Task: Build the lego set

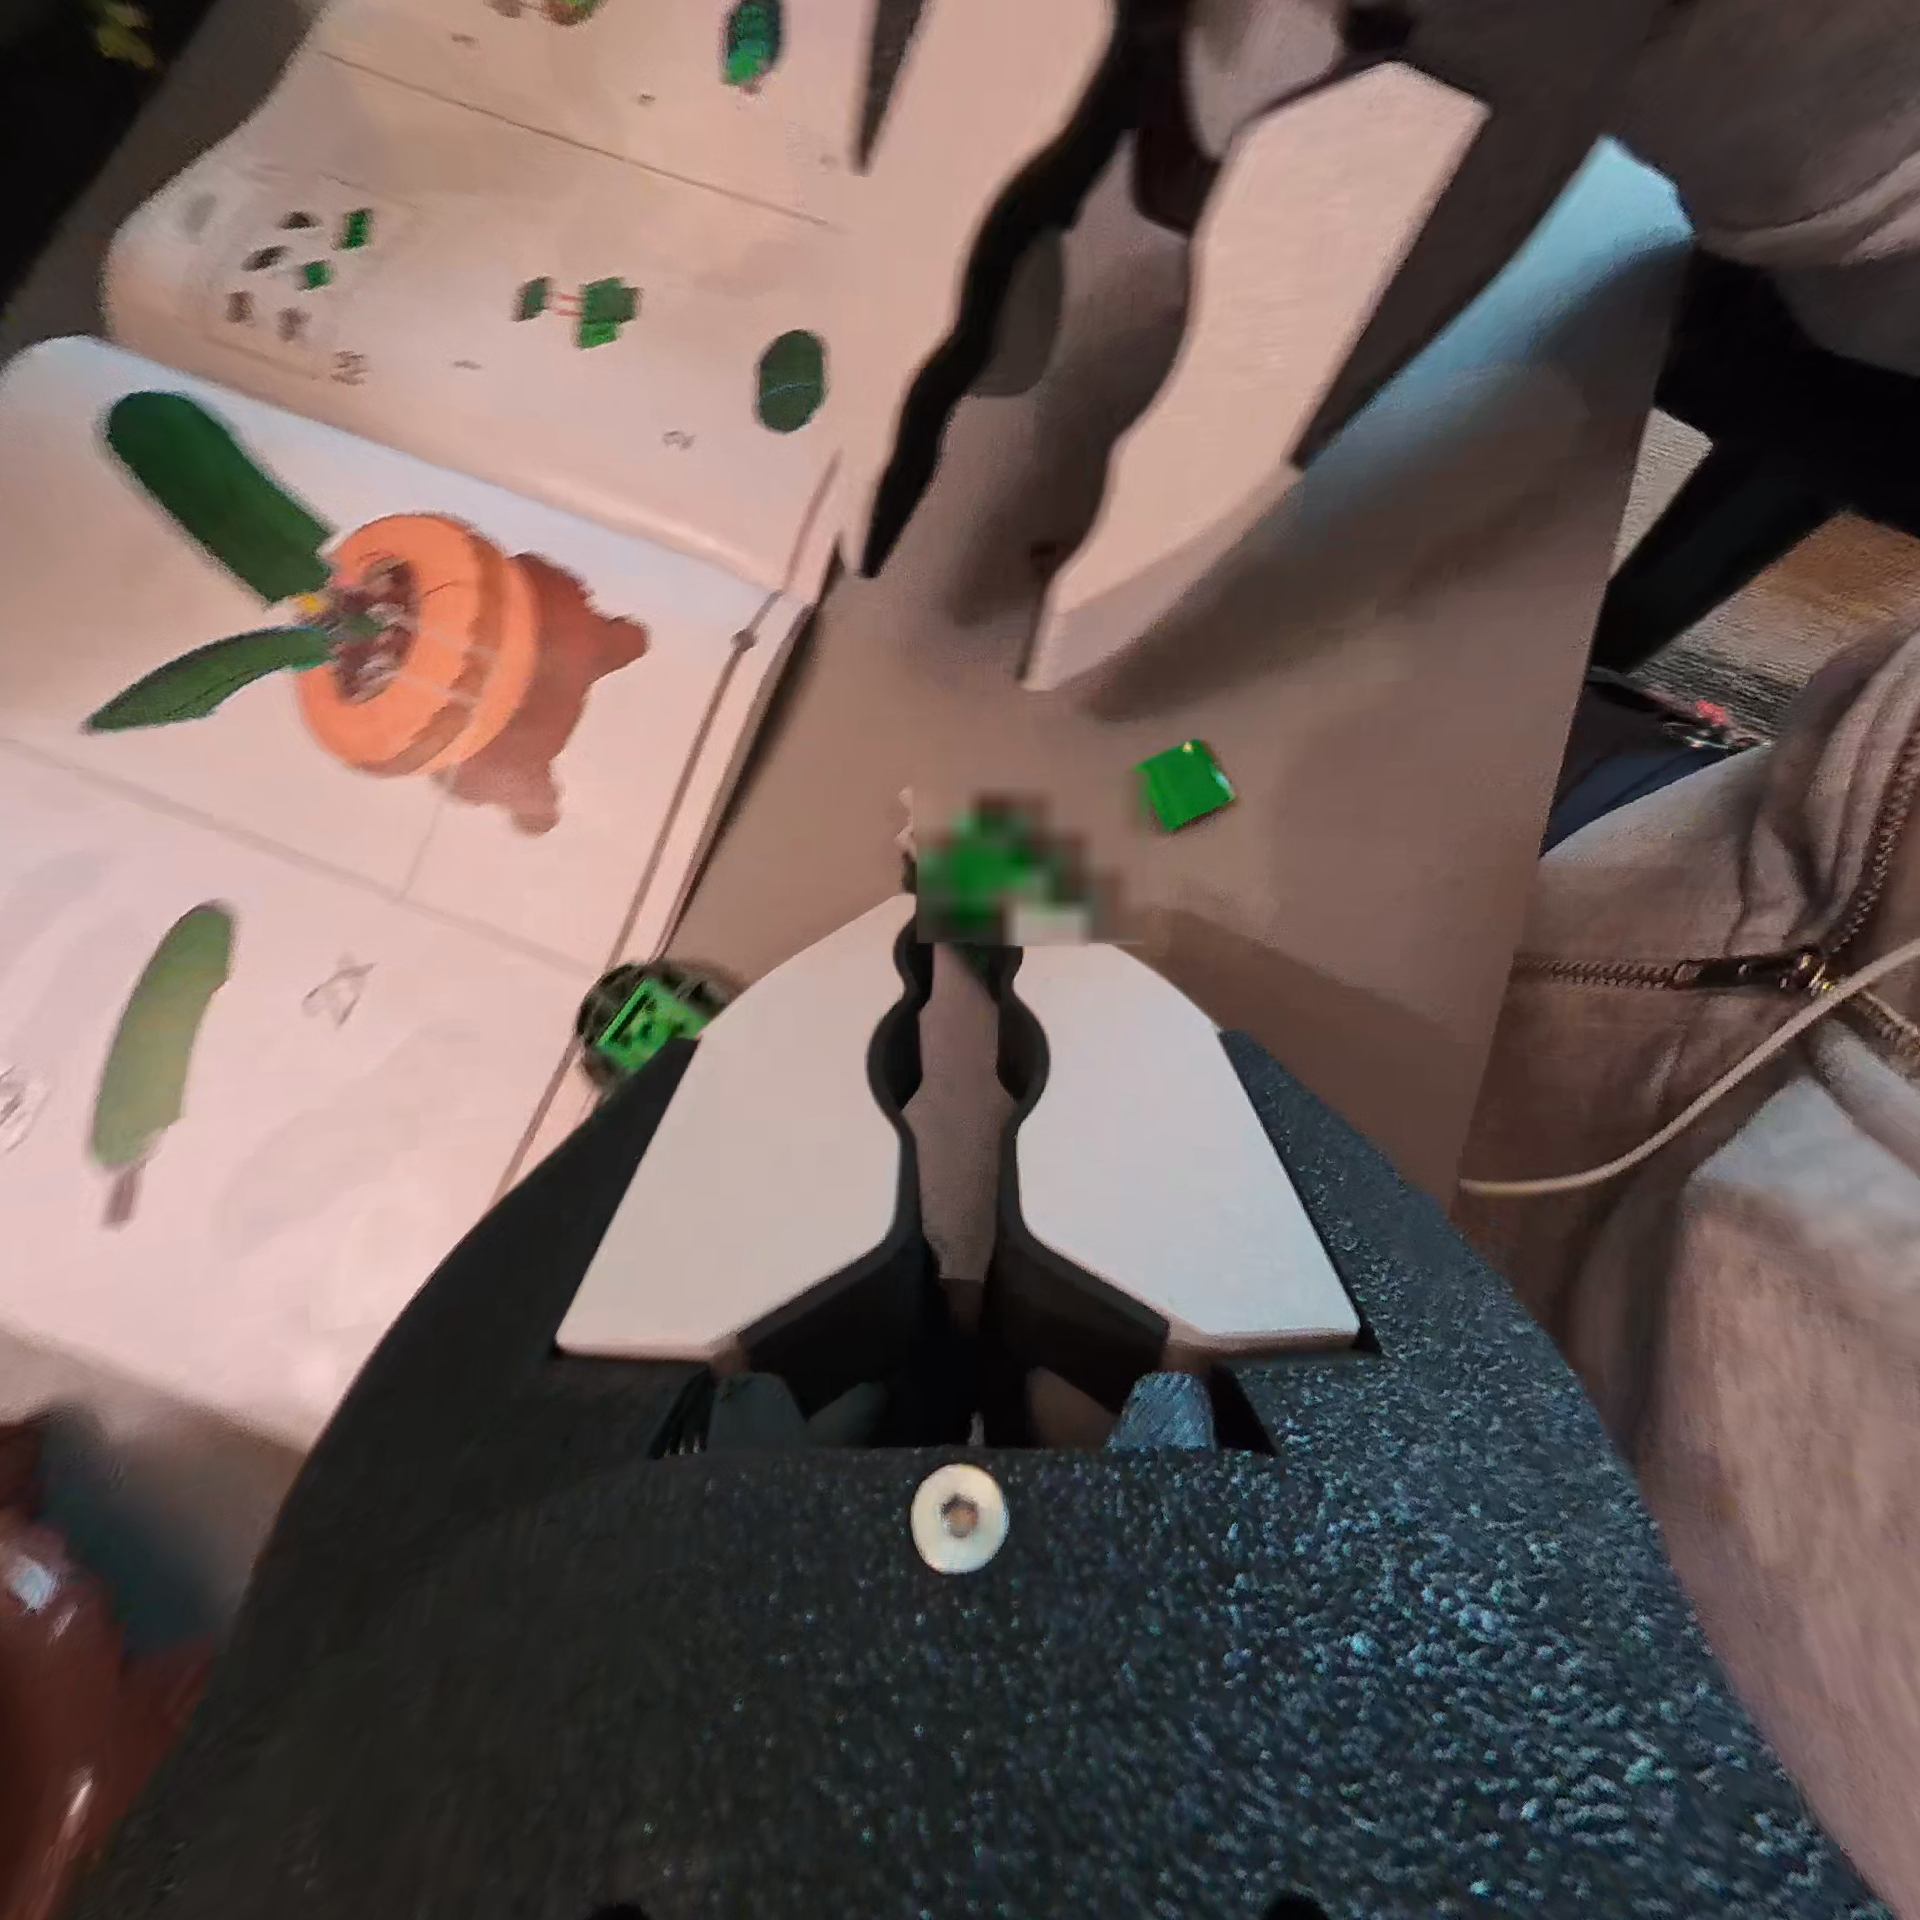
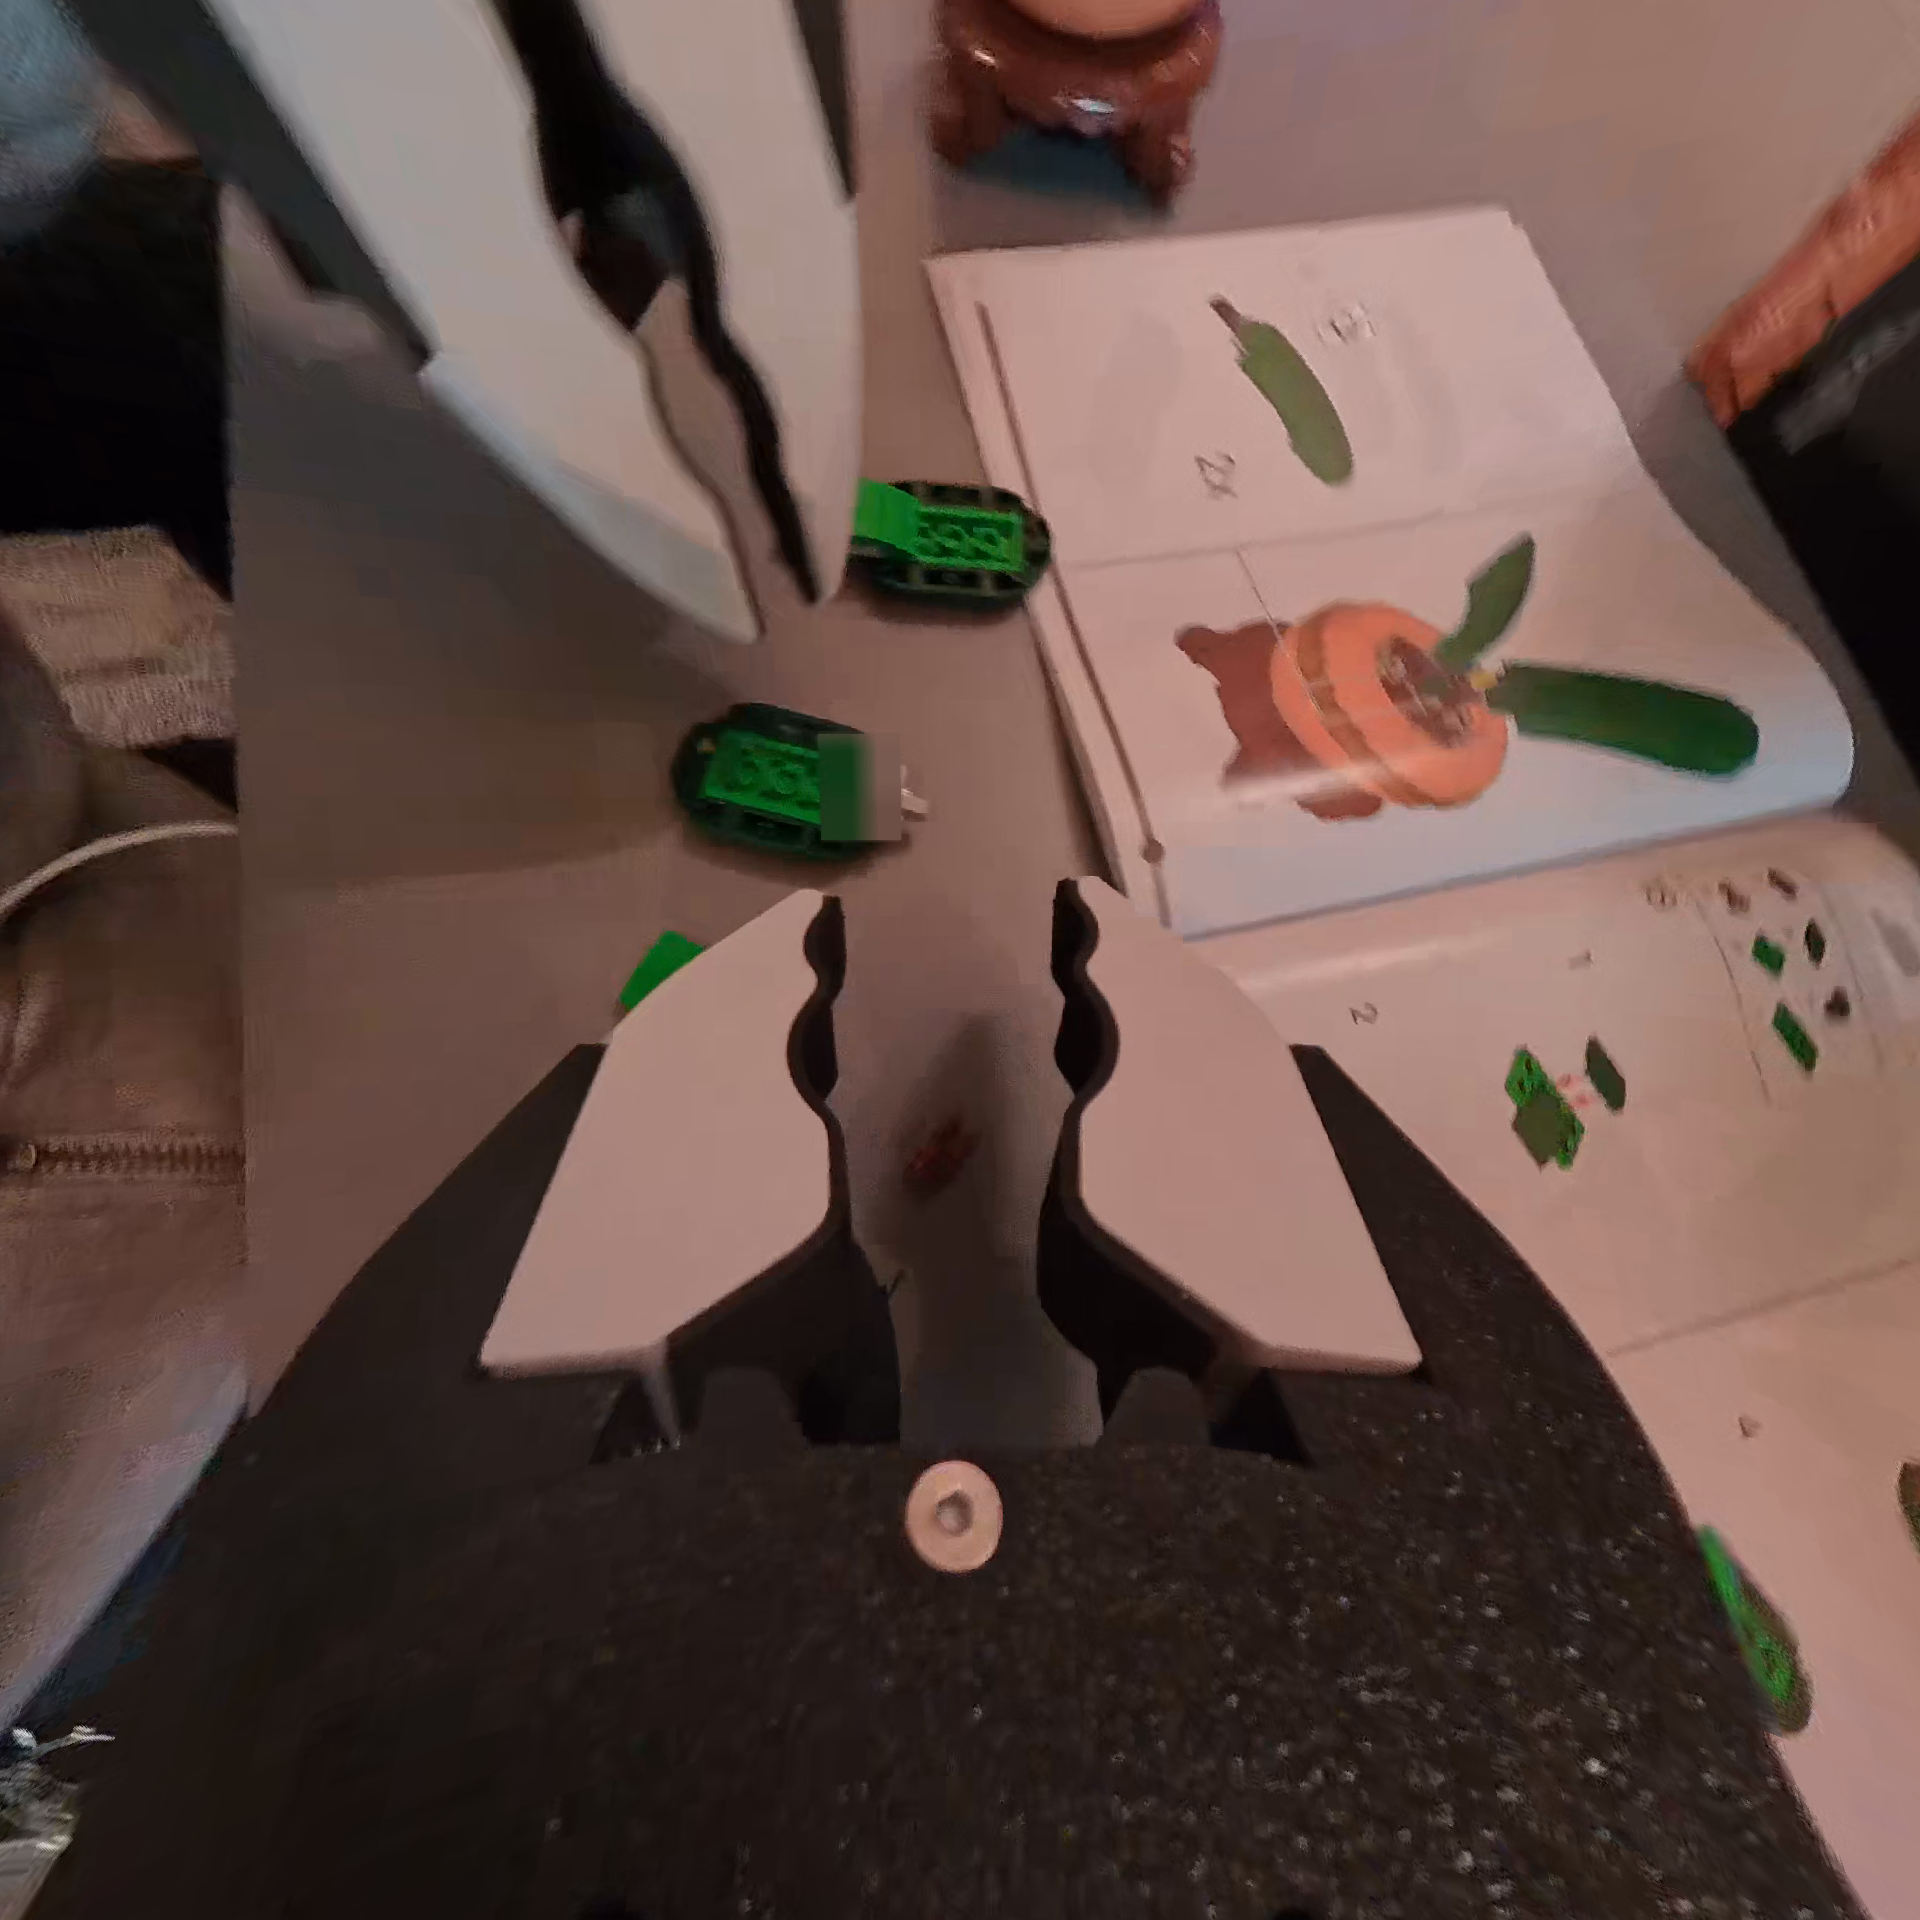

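I am seeing one green lego assembly [image 2: 774,781] lying on the grey table [image 2: 520,675] just ahead of my right gripper [image 2: 940,904], whose jaws are standing wide with nothing between them. A second green assembly [image 2: 948,549] is sitting farther ahead, just beside the tips of my left gripper [image 1: 956,925]. The left jaws are standing narrow, and I cannot tell whether they are gripping anything; a loose green piece [image 1: 1182,784] is lying ahead and right of them, and the open instruction booklet [image 1: 312,831] is lying off to their left.

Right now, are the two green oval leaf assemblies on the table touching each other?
Apart. The right wrist view shows the nearer leaf assembly and the farther leaf assembly with bare table between them.
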`<control>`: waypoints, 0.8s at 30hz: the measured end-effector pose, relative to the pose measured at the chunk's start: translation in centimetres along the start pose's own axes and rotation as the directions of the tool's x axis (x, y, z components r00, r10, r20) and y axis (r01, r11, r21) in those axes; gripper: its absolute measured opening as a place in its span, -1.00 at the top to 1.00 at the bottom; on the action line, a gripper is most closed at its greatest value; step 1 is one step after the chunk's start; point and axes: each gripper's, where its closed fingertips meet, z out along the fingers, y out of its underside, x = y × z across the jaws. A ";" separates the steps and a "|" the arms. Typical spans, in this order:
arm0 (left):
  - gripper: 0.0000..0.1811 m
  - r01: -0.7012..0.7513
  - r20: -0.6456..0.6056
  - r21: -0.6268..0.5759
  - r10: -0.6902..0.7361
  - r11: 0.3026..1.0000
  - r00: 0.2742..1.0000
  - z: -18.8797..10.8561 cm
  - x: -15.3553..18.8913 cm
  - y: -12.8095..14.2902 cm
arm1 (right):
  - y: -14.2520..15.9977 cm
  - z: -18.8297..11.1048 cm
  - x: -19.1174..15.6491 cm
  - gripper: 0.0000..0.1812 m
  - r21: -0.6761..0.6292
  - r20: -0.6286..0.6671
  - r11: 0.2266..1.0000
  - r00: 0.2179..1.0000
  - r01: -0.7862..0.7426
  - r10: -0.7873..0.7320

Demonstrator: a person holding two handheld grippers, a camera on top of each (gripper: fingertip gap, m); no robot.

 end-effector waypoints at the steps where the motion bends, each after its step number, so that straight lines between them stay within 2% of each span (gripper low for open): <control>1: 0.89 0.005 0.019 0.001 -0.005 1.000 1.000 -0.7 -0.2 0.3 | -0.2 0.1 -0.5 0.55 0.001 0.017 0.998 0.998 0.058 -0.058; 4: 0.73 0.024 0.044 -0.002 -0.024 1.000 0.999 -1.4 0.2 1.0 | -0.7 1.0 -1.8 0.47 -0.004 0.127 0.973 0.965 0.230 -0.228; 7: 0.46 0.015 0.048 -0.040 -0.013 0.999 0.999 -0.3 1.5 1.9 | -1.4 2.0 -1.9 0.51 0.014 0.232 0.921 0.895 0.390 -0.382; 9: 0.40 0.020 0.057 -0.055 -0.017 0.998 0.998 0.5 1.8 2.4 | -1.5 2.7 -2.0 0.53 0.013 0.301 0.880 0.837 0.476 -0.457; 12: 0.37 0.050 0.079 -0.040 -0.046 0.998 0.996 0.9 1.6 2.8 | -0.7 3.6 -2.0 0.49 -0.035 0.389 0.839 0.781 0.543 -0.489; 14: 0.38 0.080 0.082 0.002 -0.080 0.997 0.993 0.9 1.4 2.5 | -0.7 3.8 -2.3 0.54 -0.036 0.424 0.848 0.777 0.528 -0.466; 15: 0.38 0.088 0.083 0.016 -0.089 0.996 0.993 0.9 1.3 2.4 | -0.6 3.8 -2.5 0.64 -0.032 0.436 0.858 0.780 0.513 -0.450; 16: 0.38 0.090 0.087 0.022 -0.092 0.996 0.992 1.0 1.1 2.5 | -0.6 3.8 -2.6 0.70 -0.034 0.437 0.870 0.790 0.492 -0.429; 21: 0.39 0.111 0.096 0.080 -0.119 0.991 0.988 1.4 0.2 2.5 | -0.4 3.5 -2.4 0.71 -0.012 0.334 0.937 0.885 0.348 -0.324; 24: 0.45 0.164 0.059 0.133 -0.173 0.977 0.983 1.2 0.0 2.0 | -0.4 3.3 -1.1 0.71 -0.006 0.184 0.942 0.926 0.336 -0.329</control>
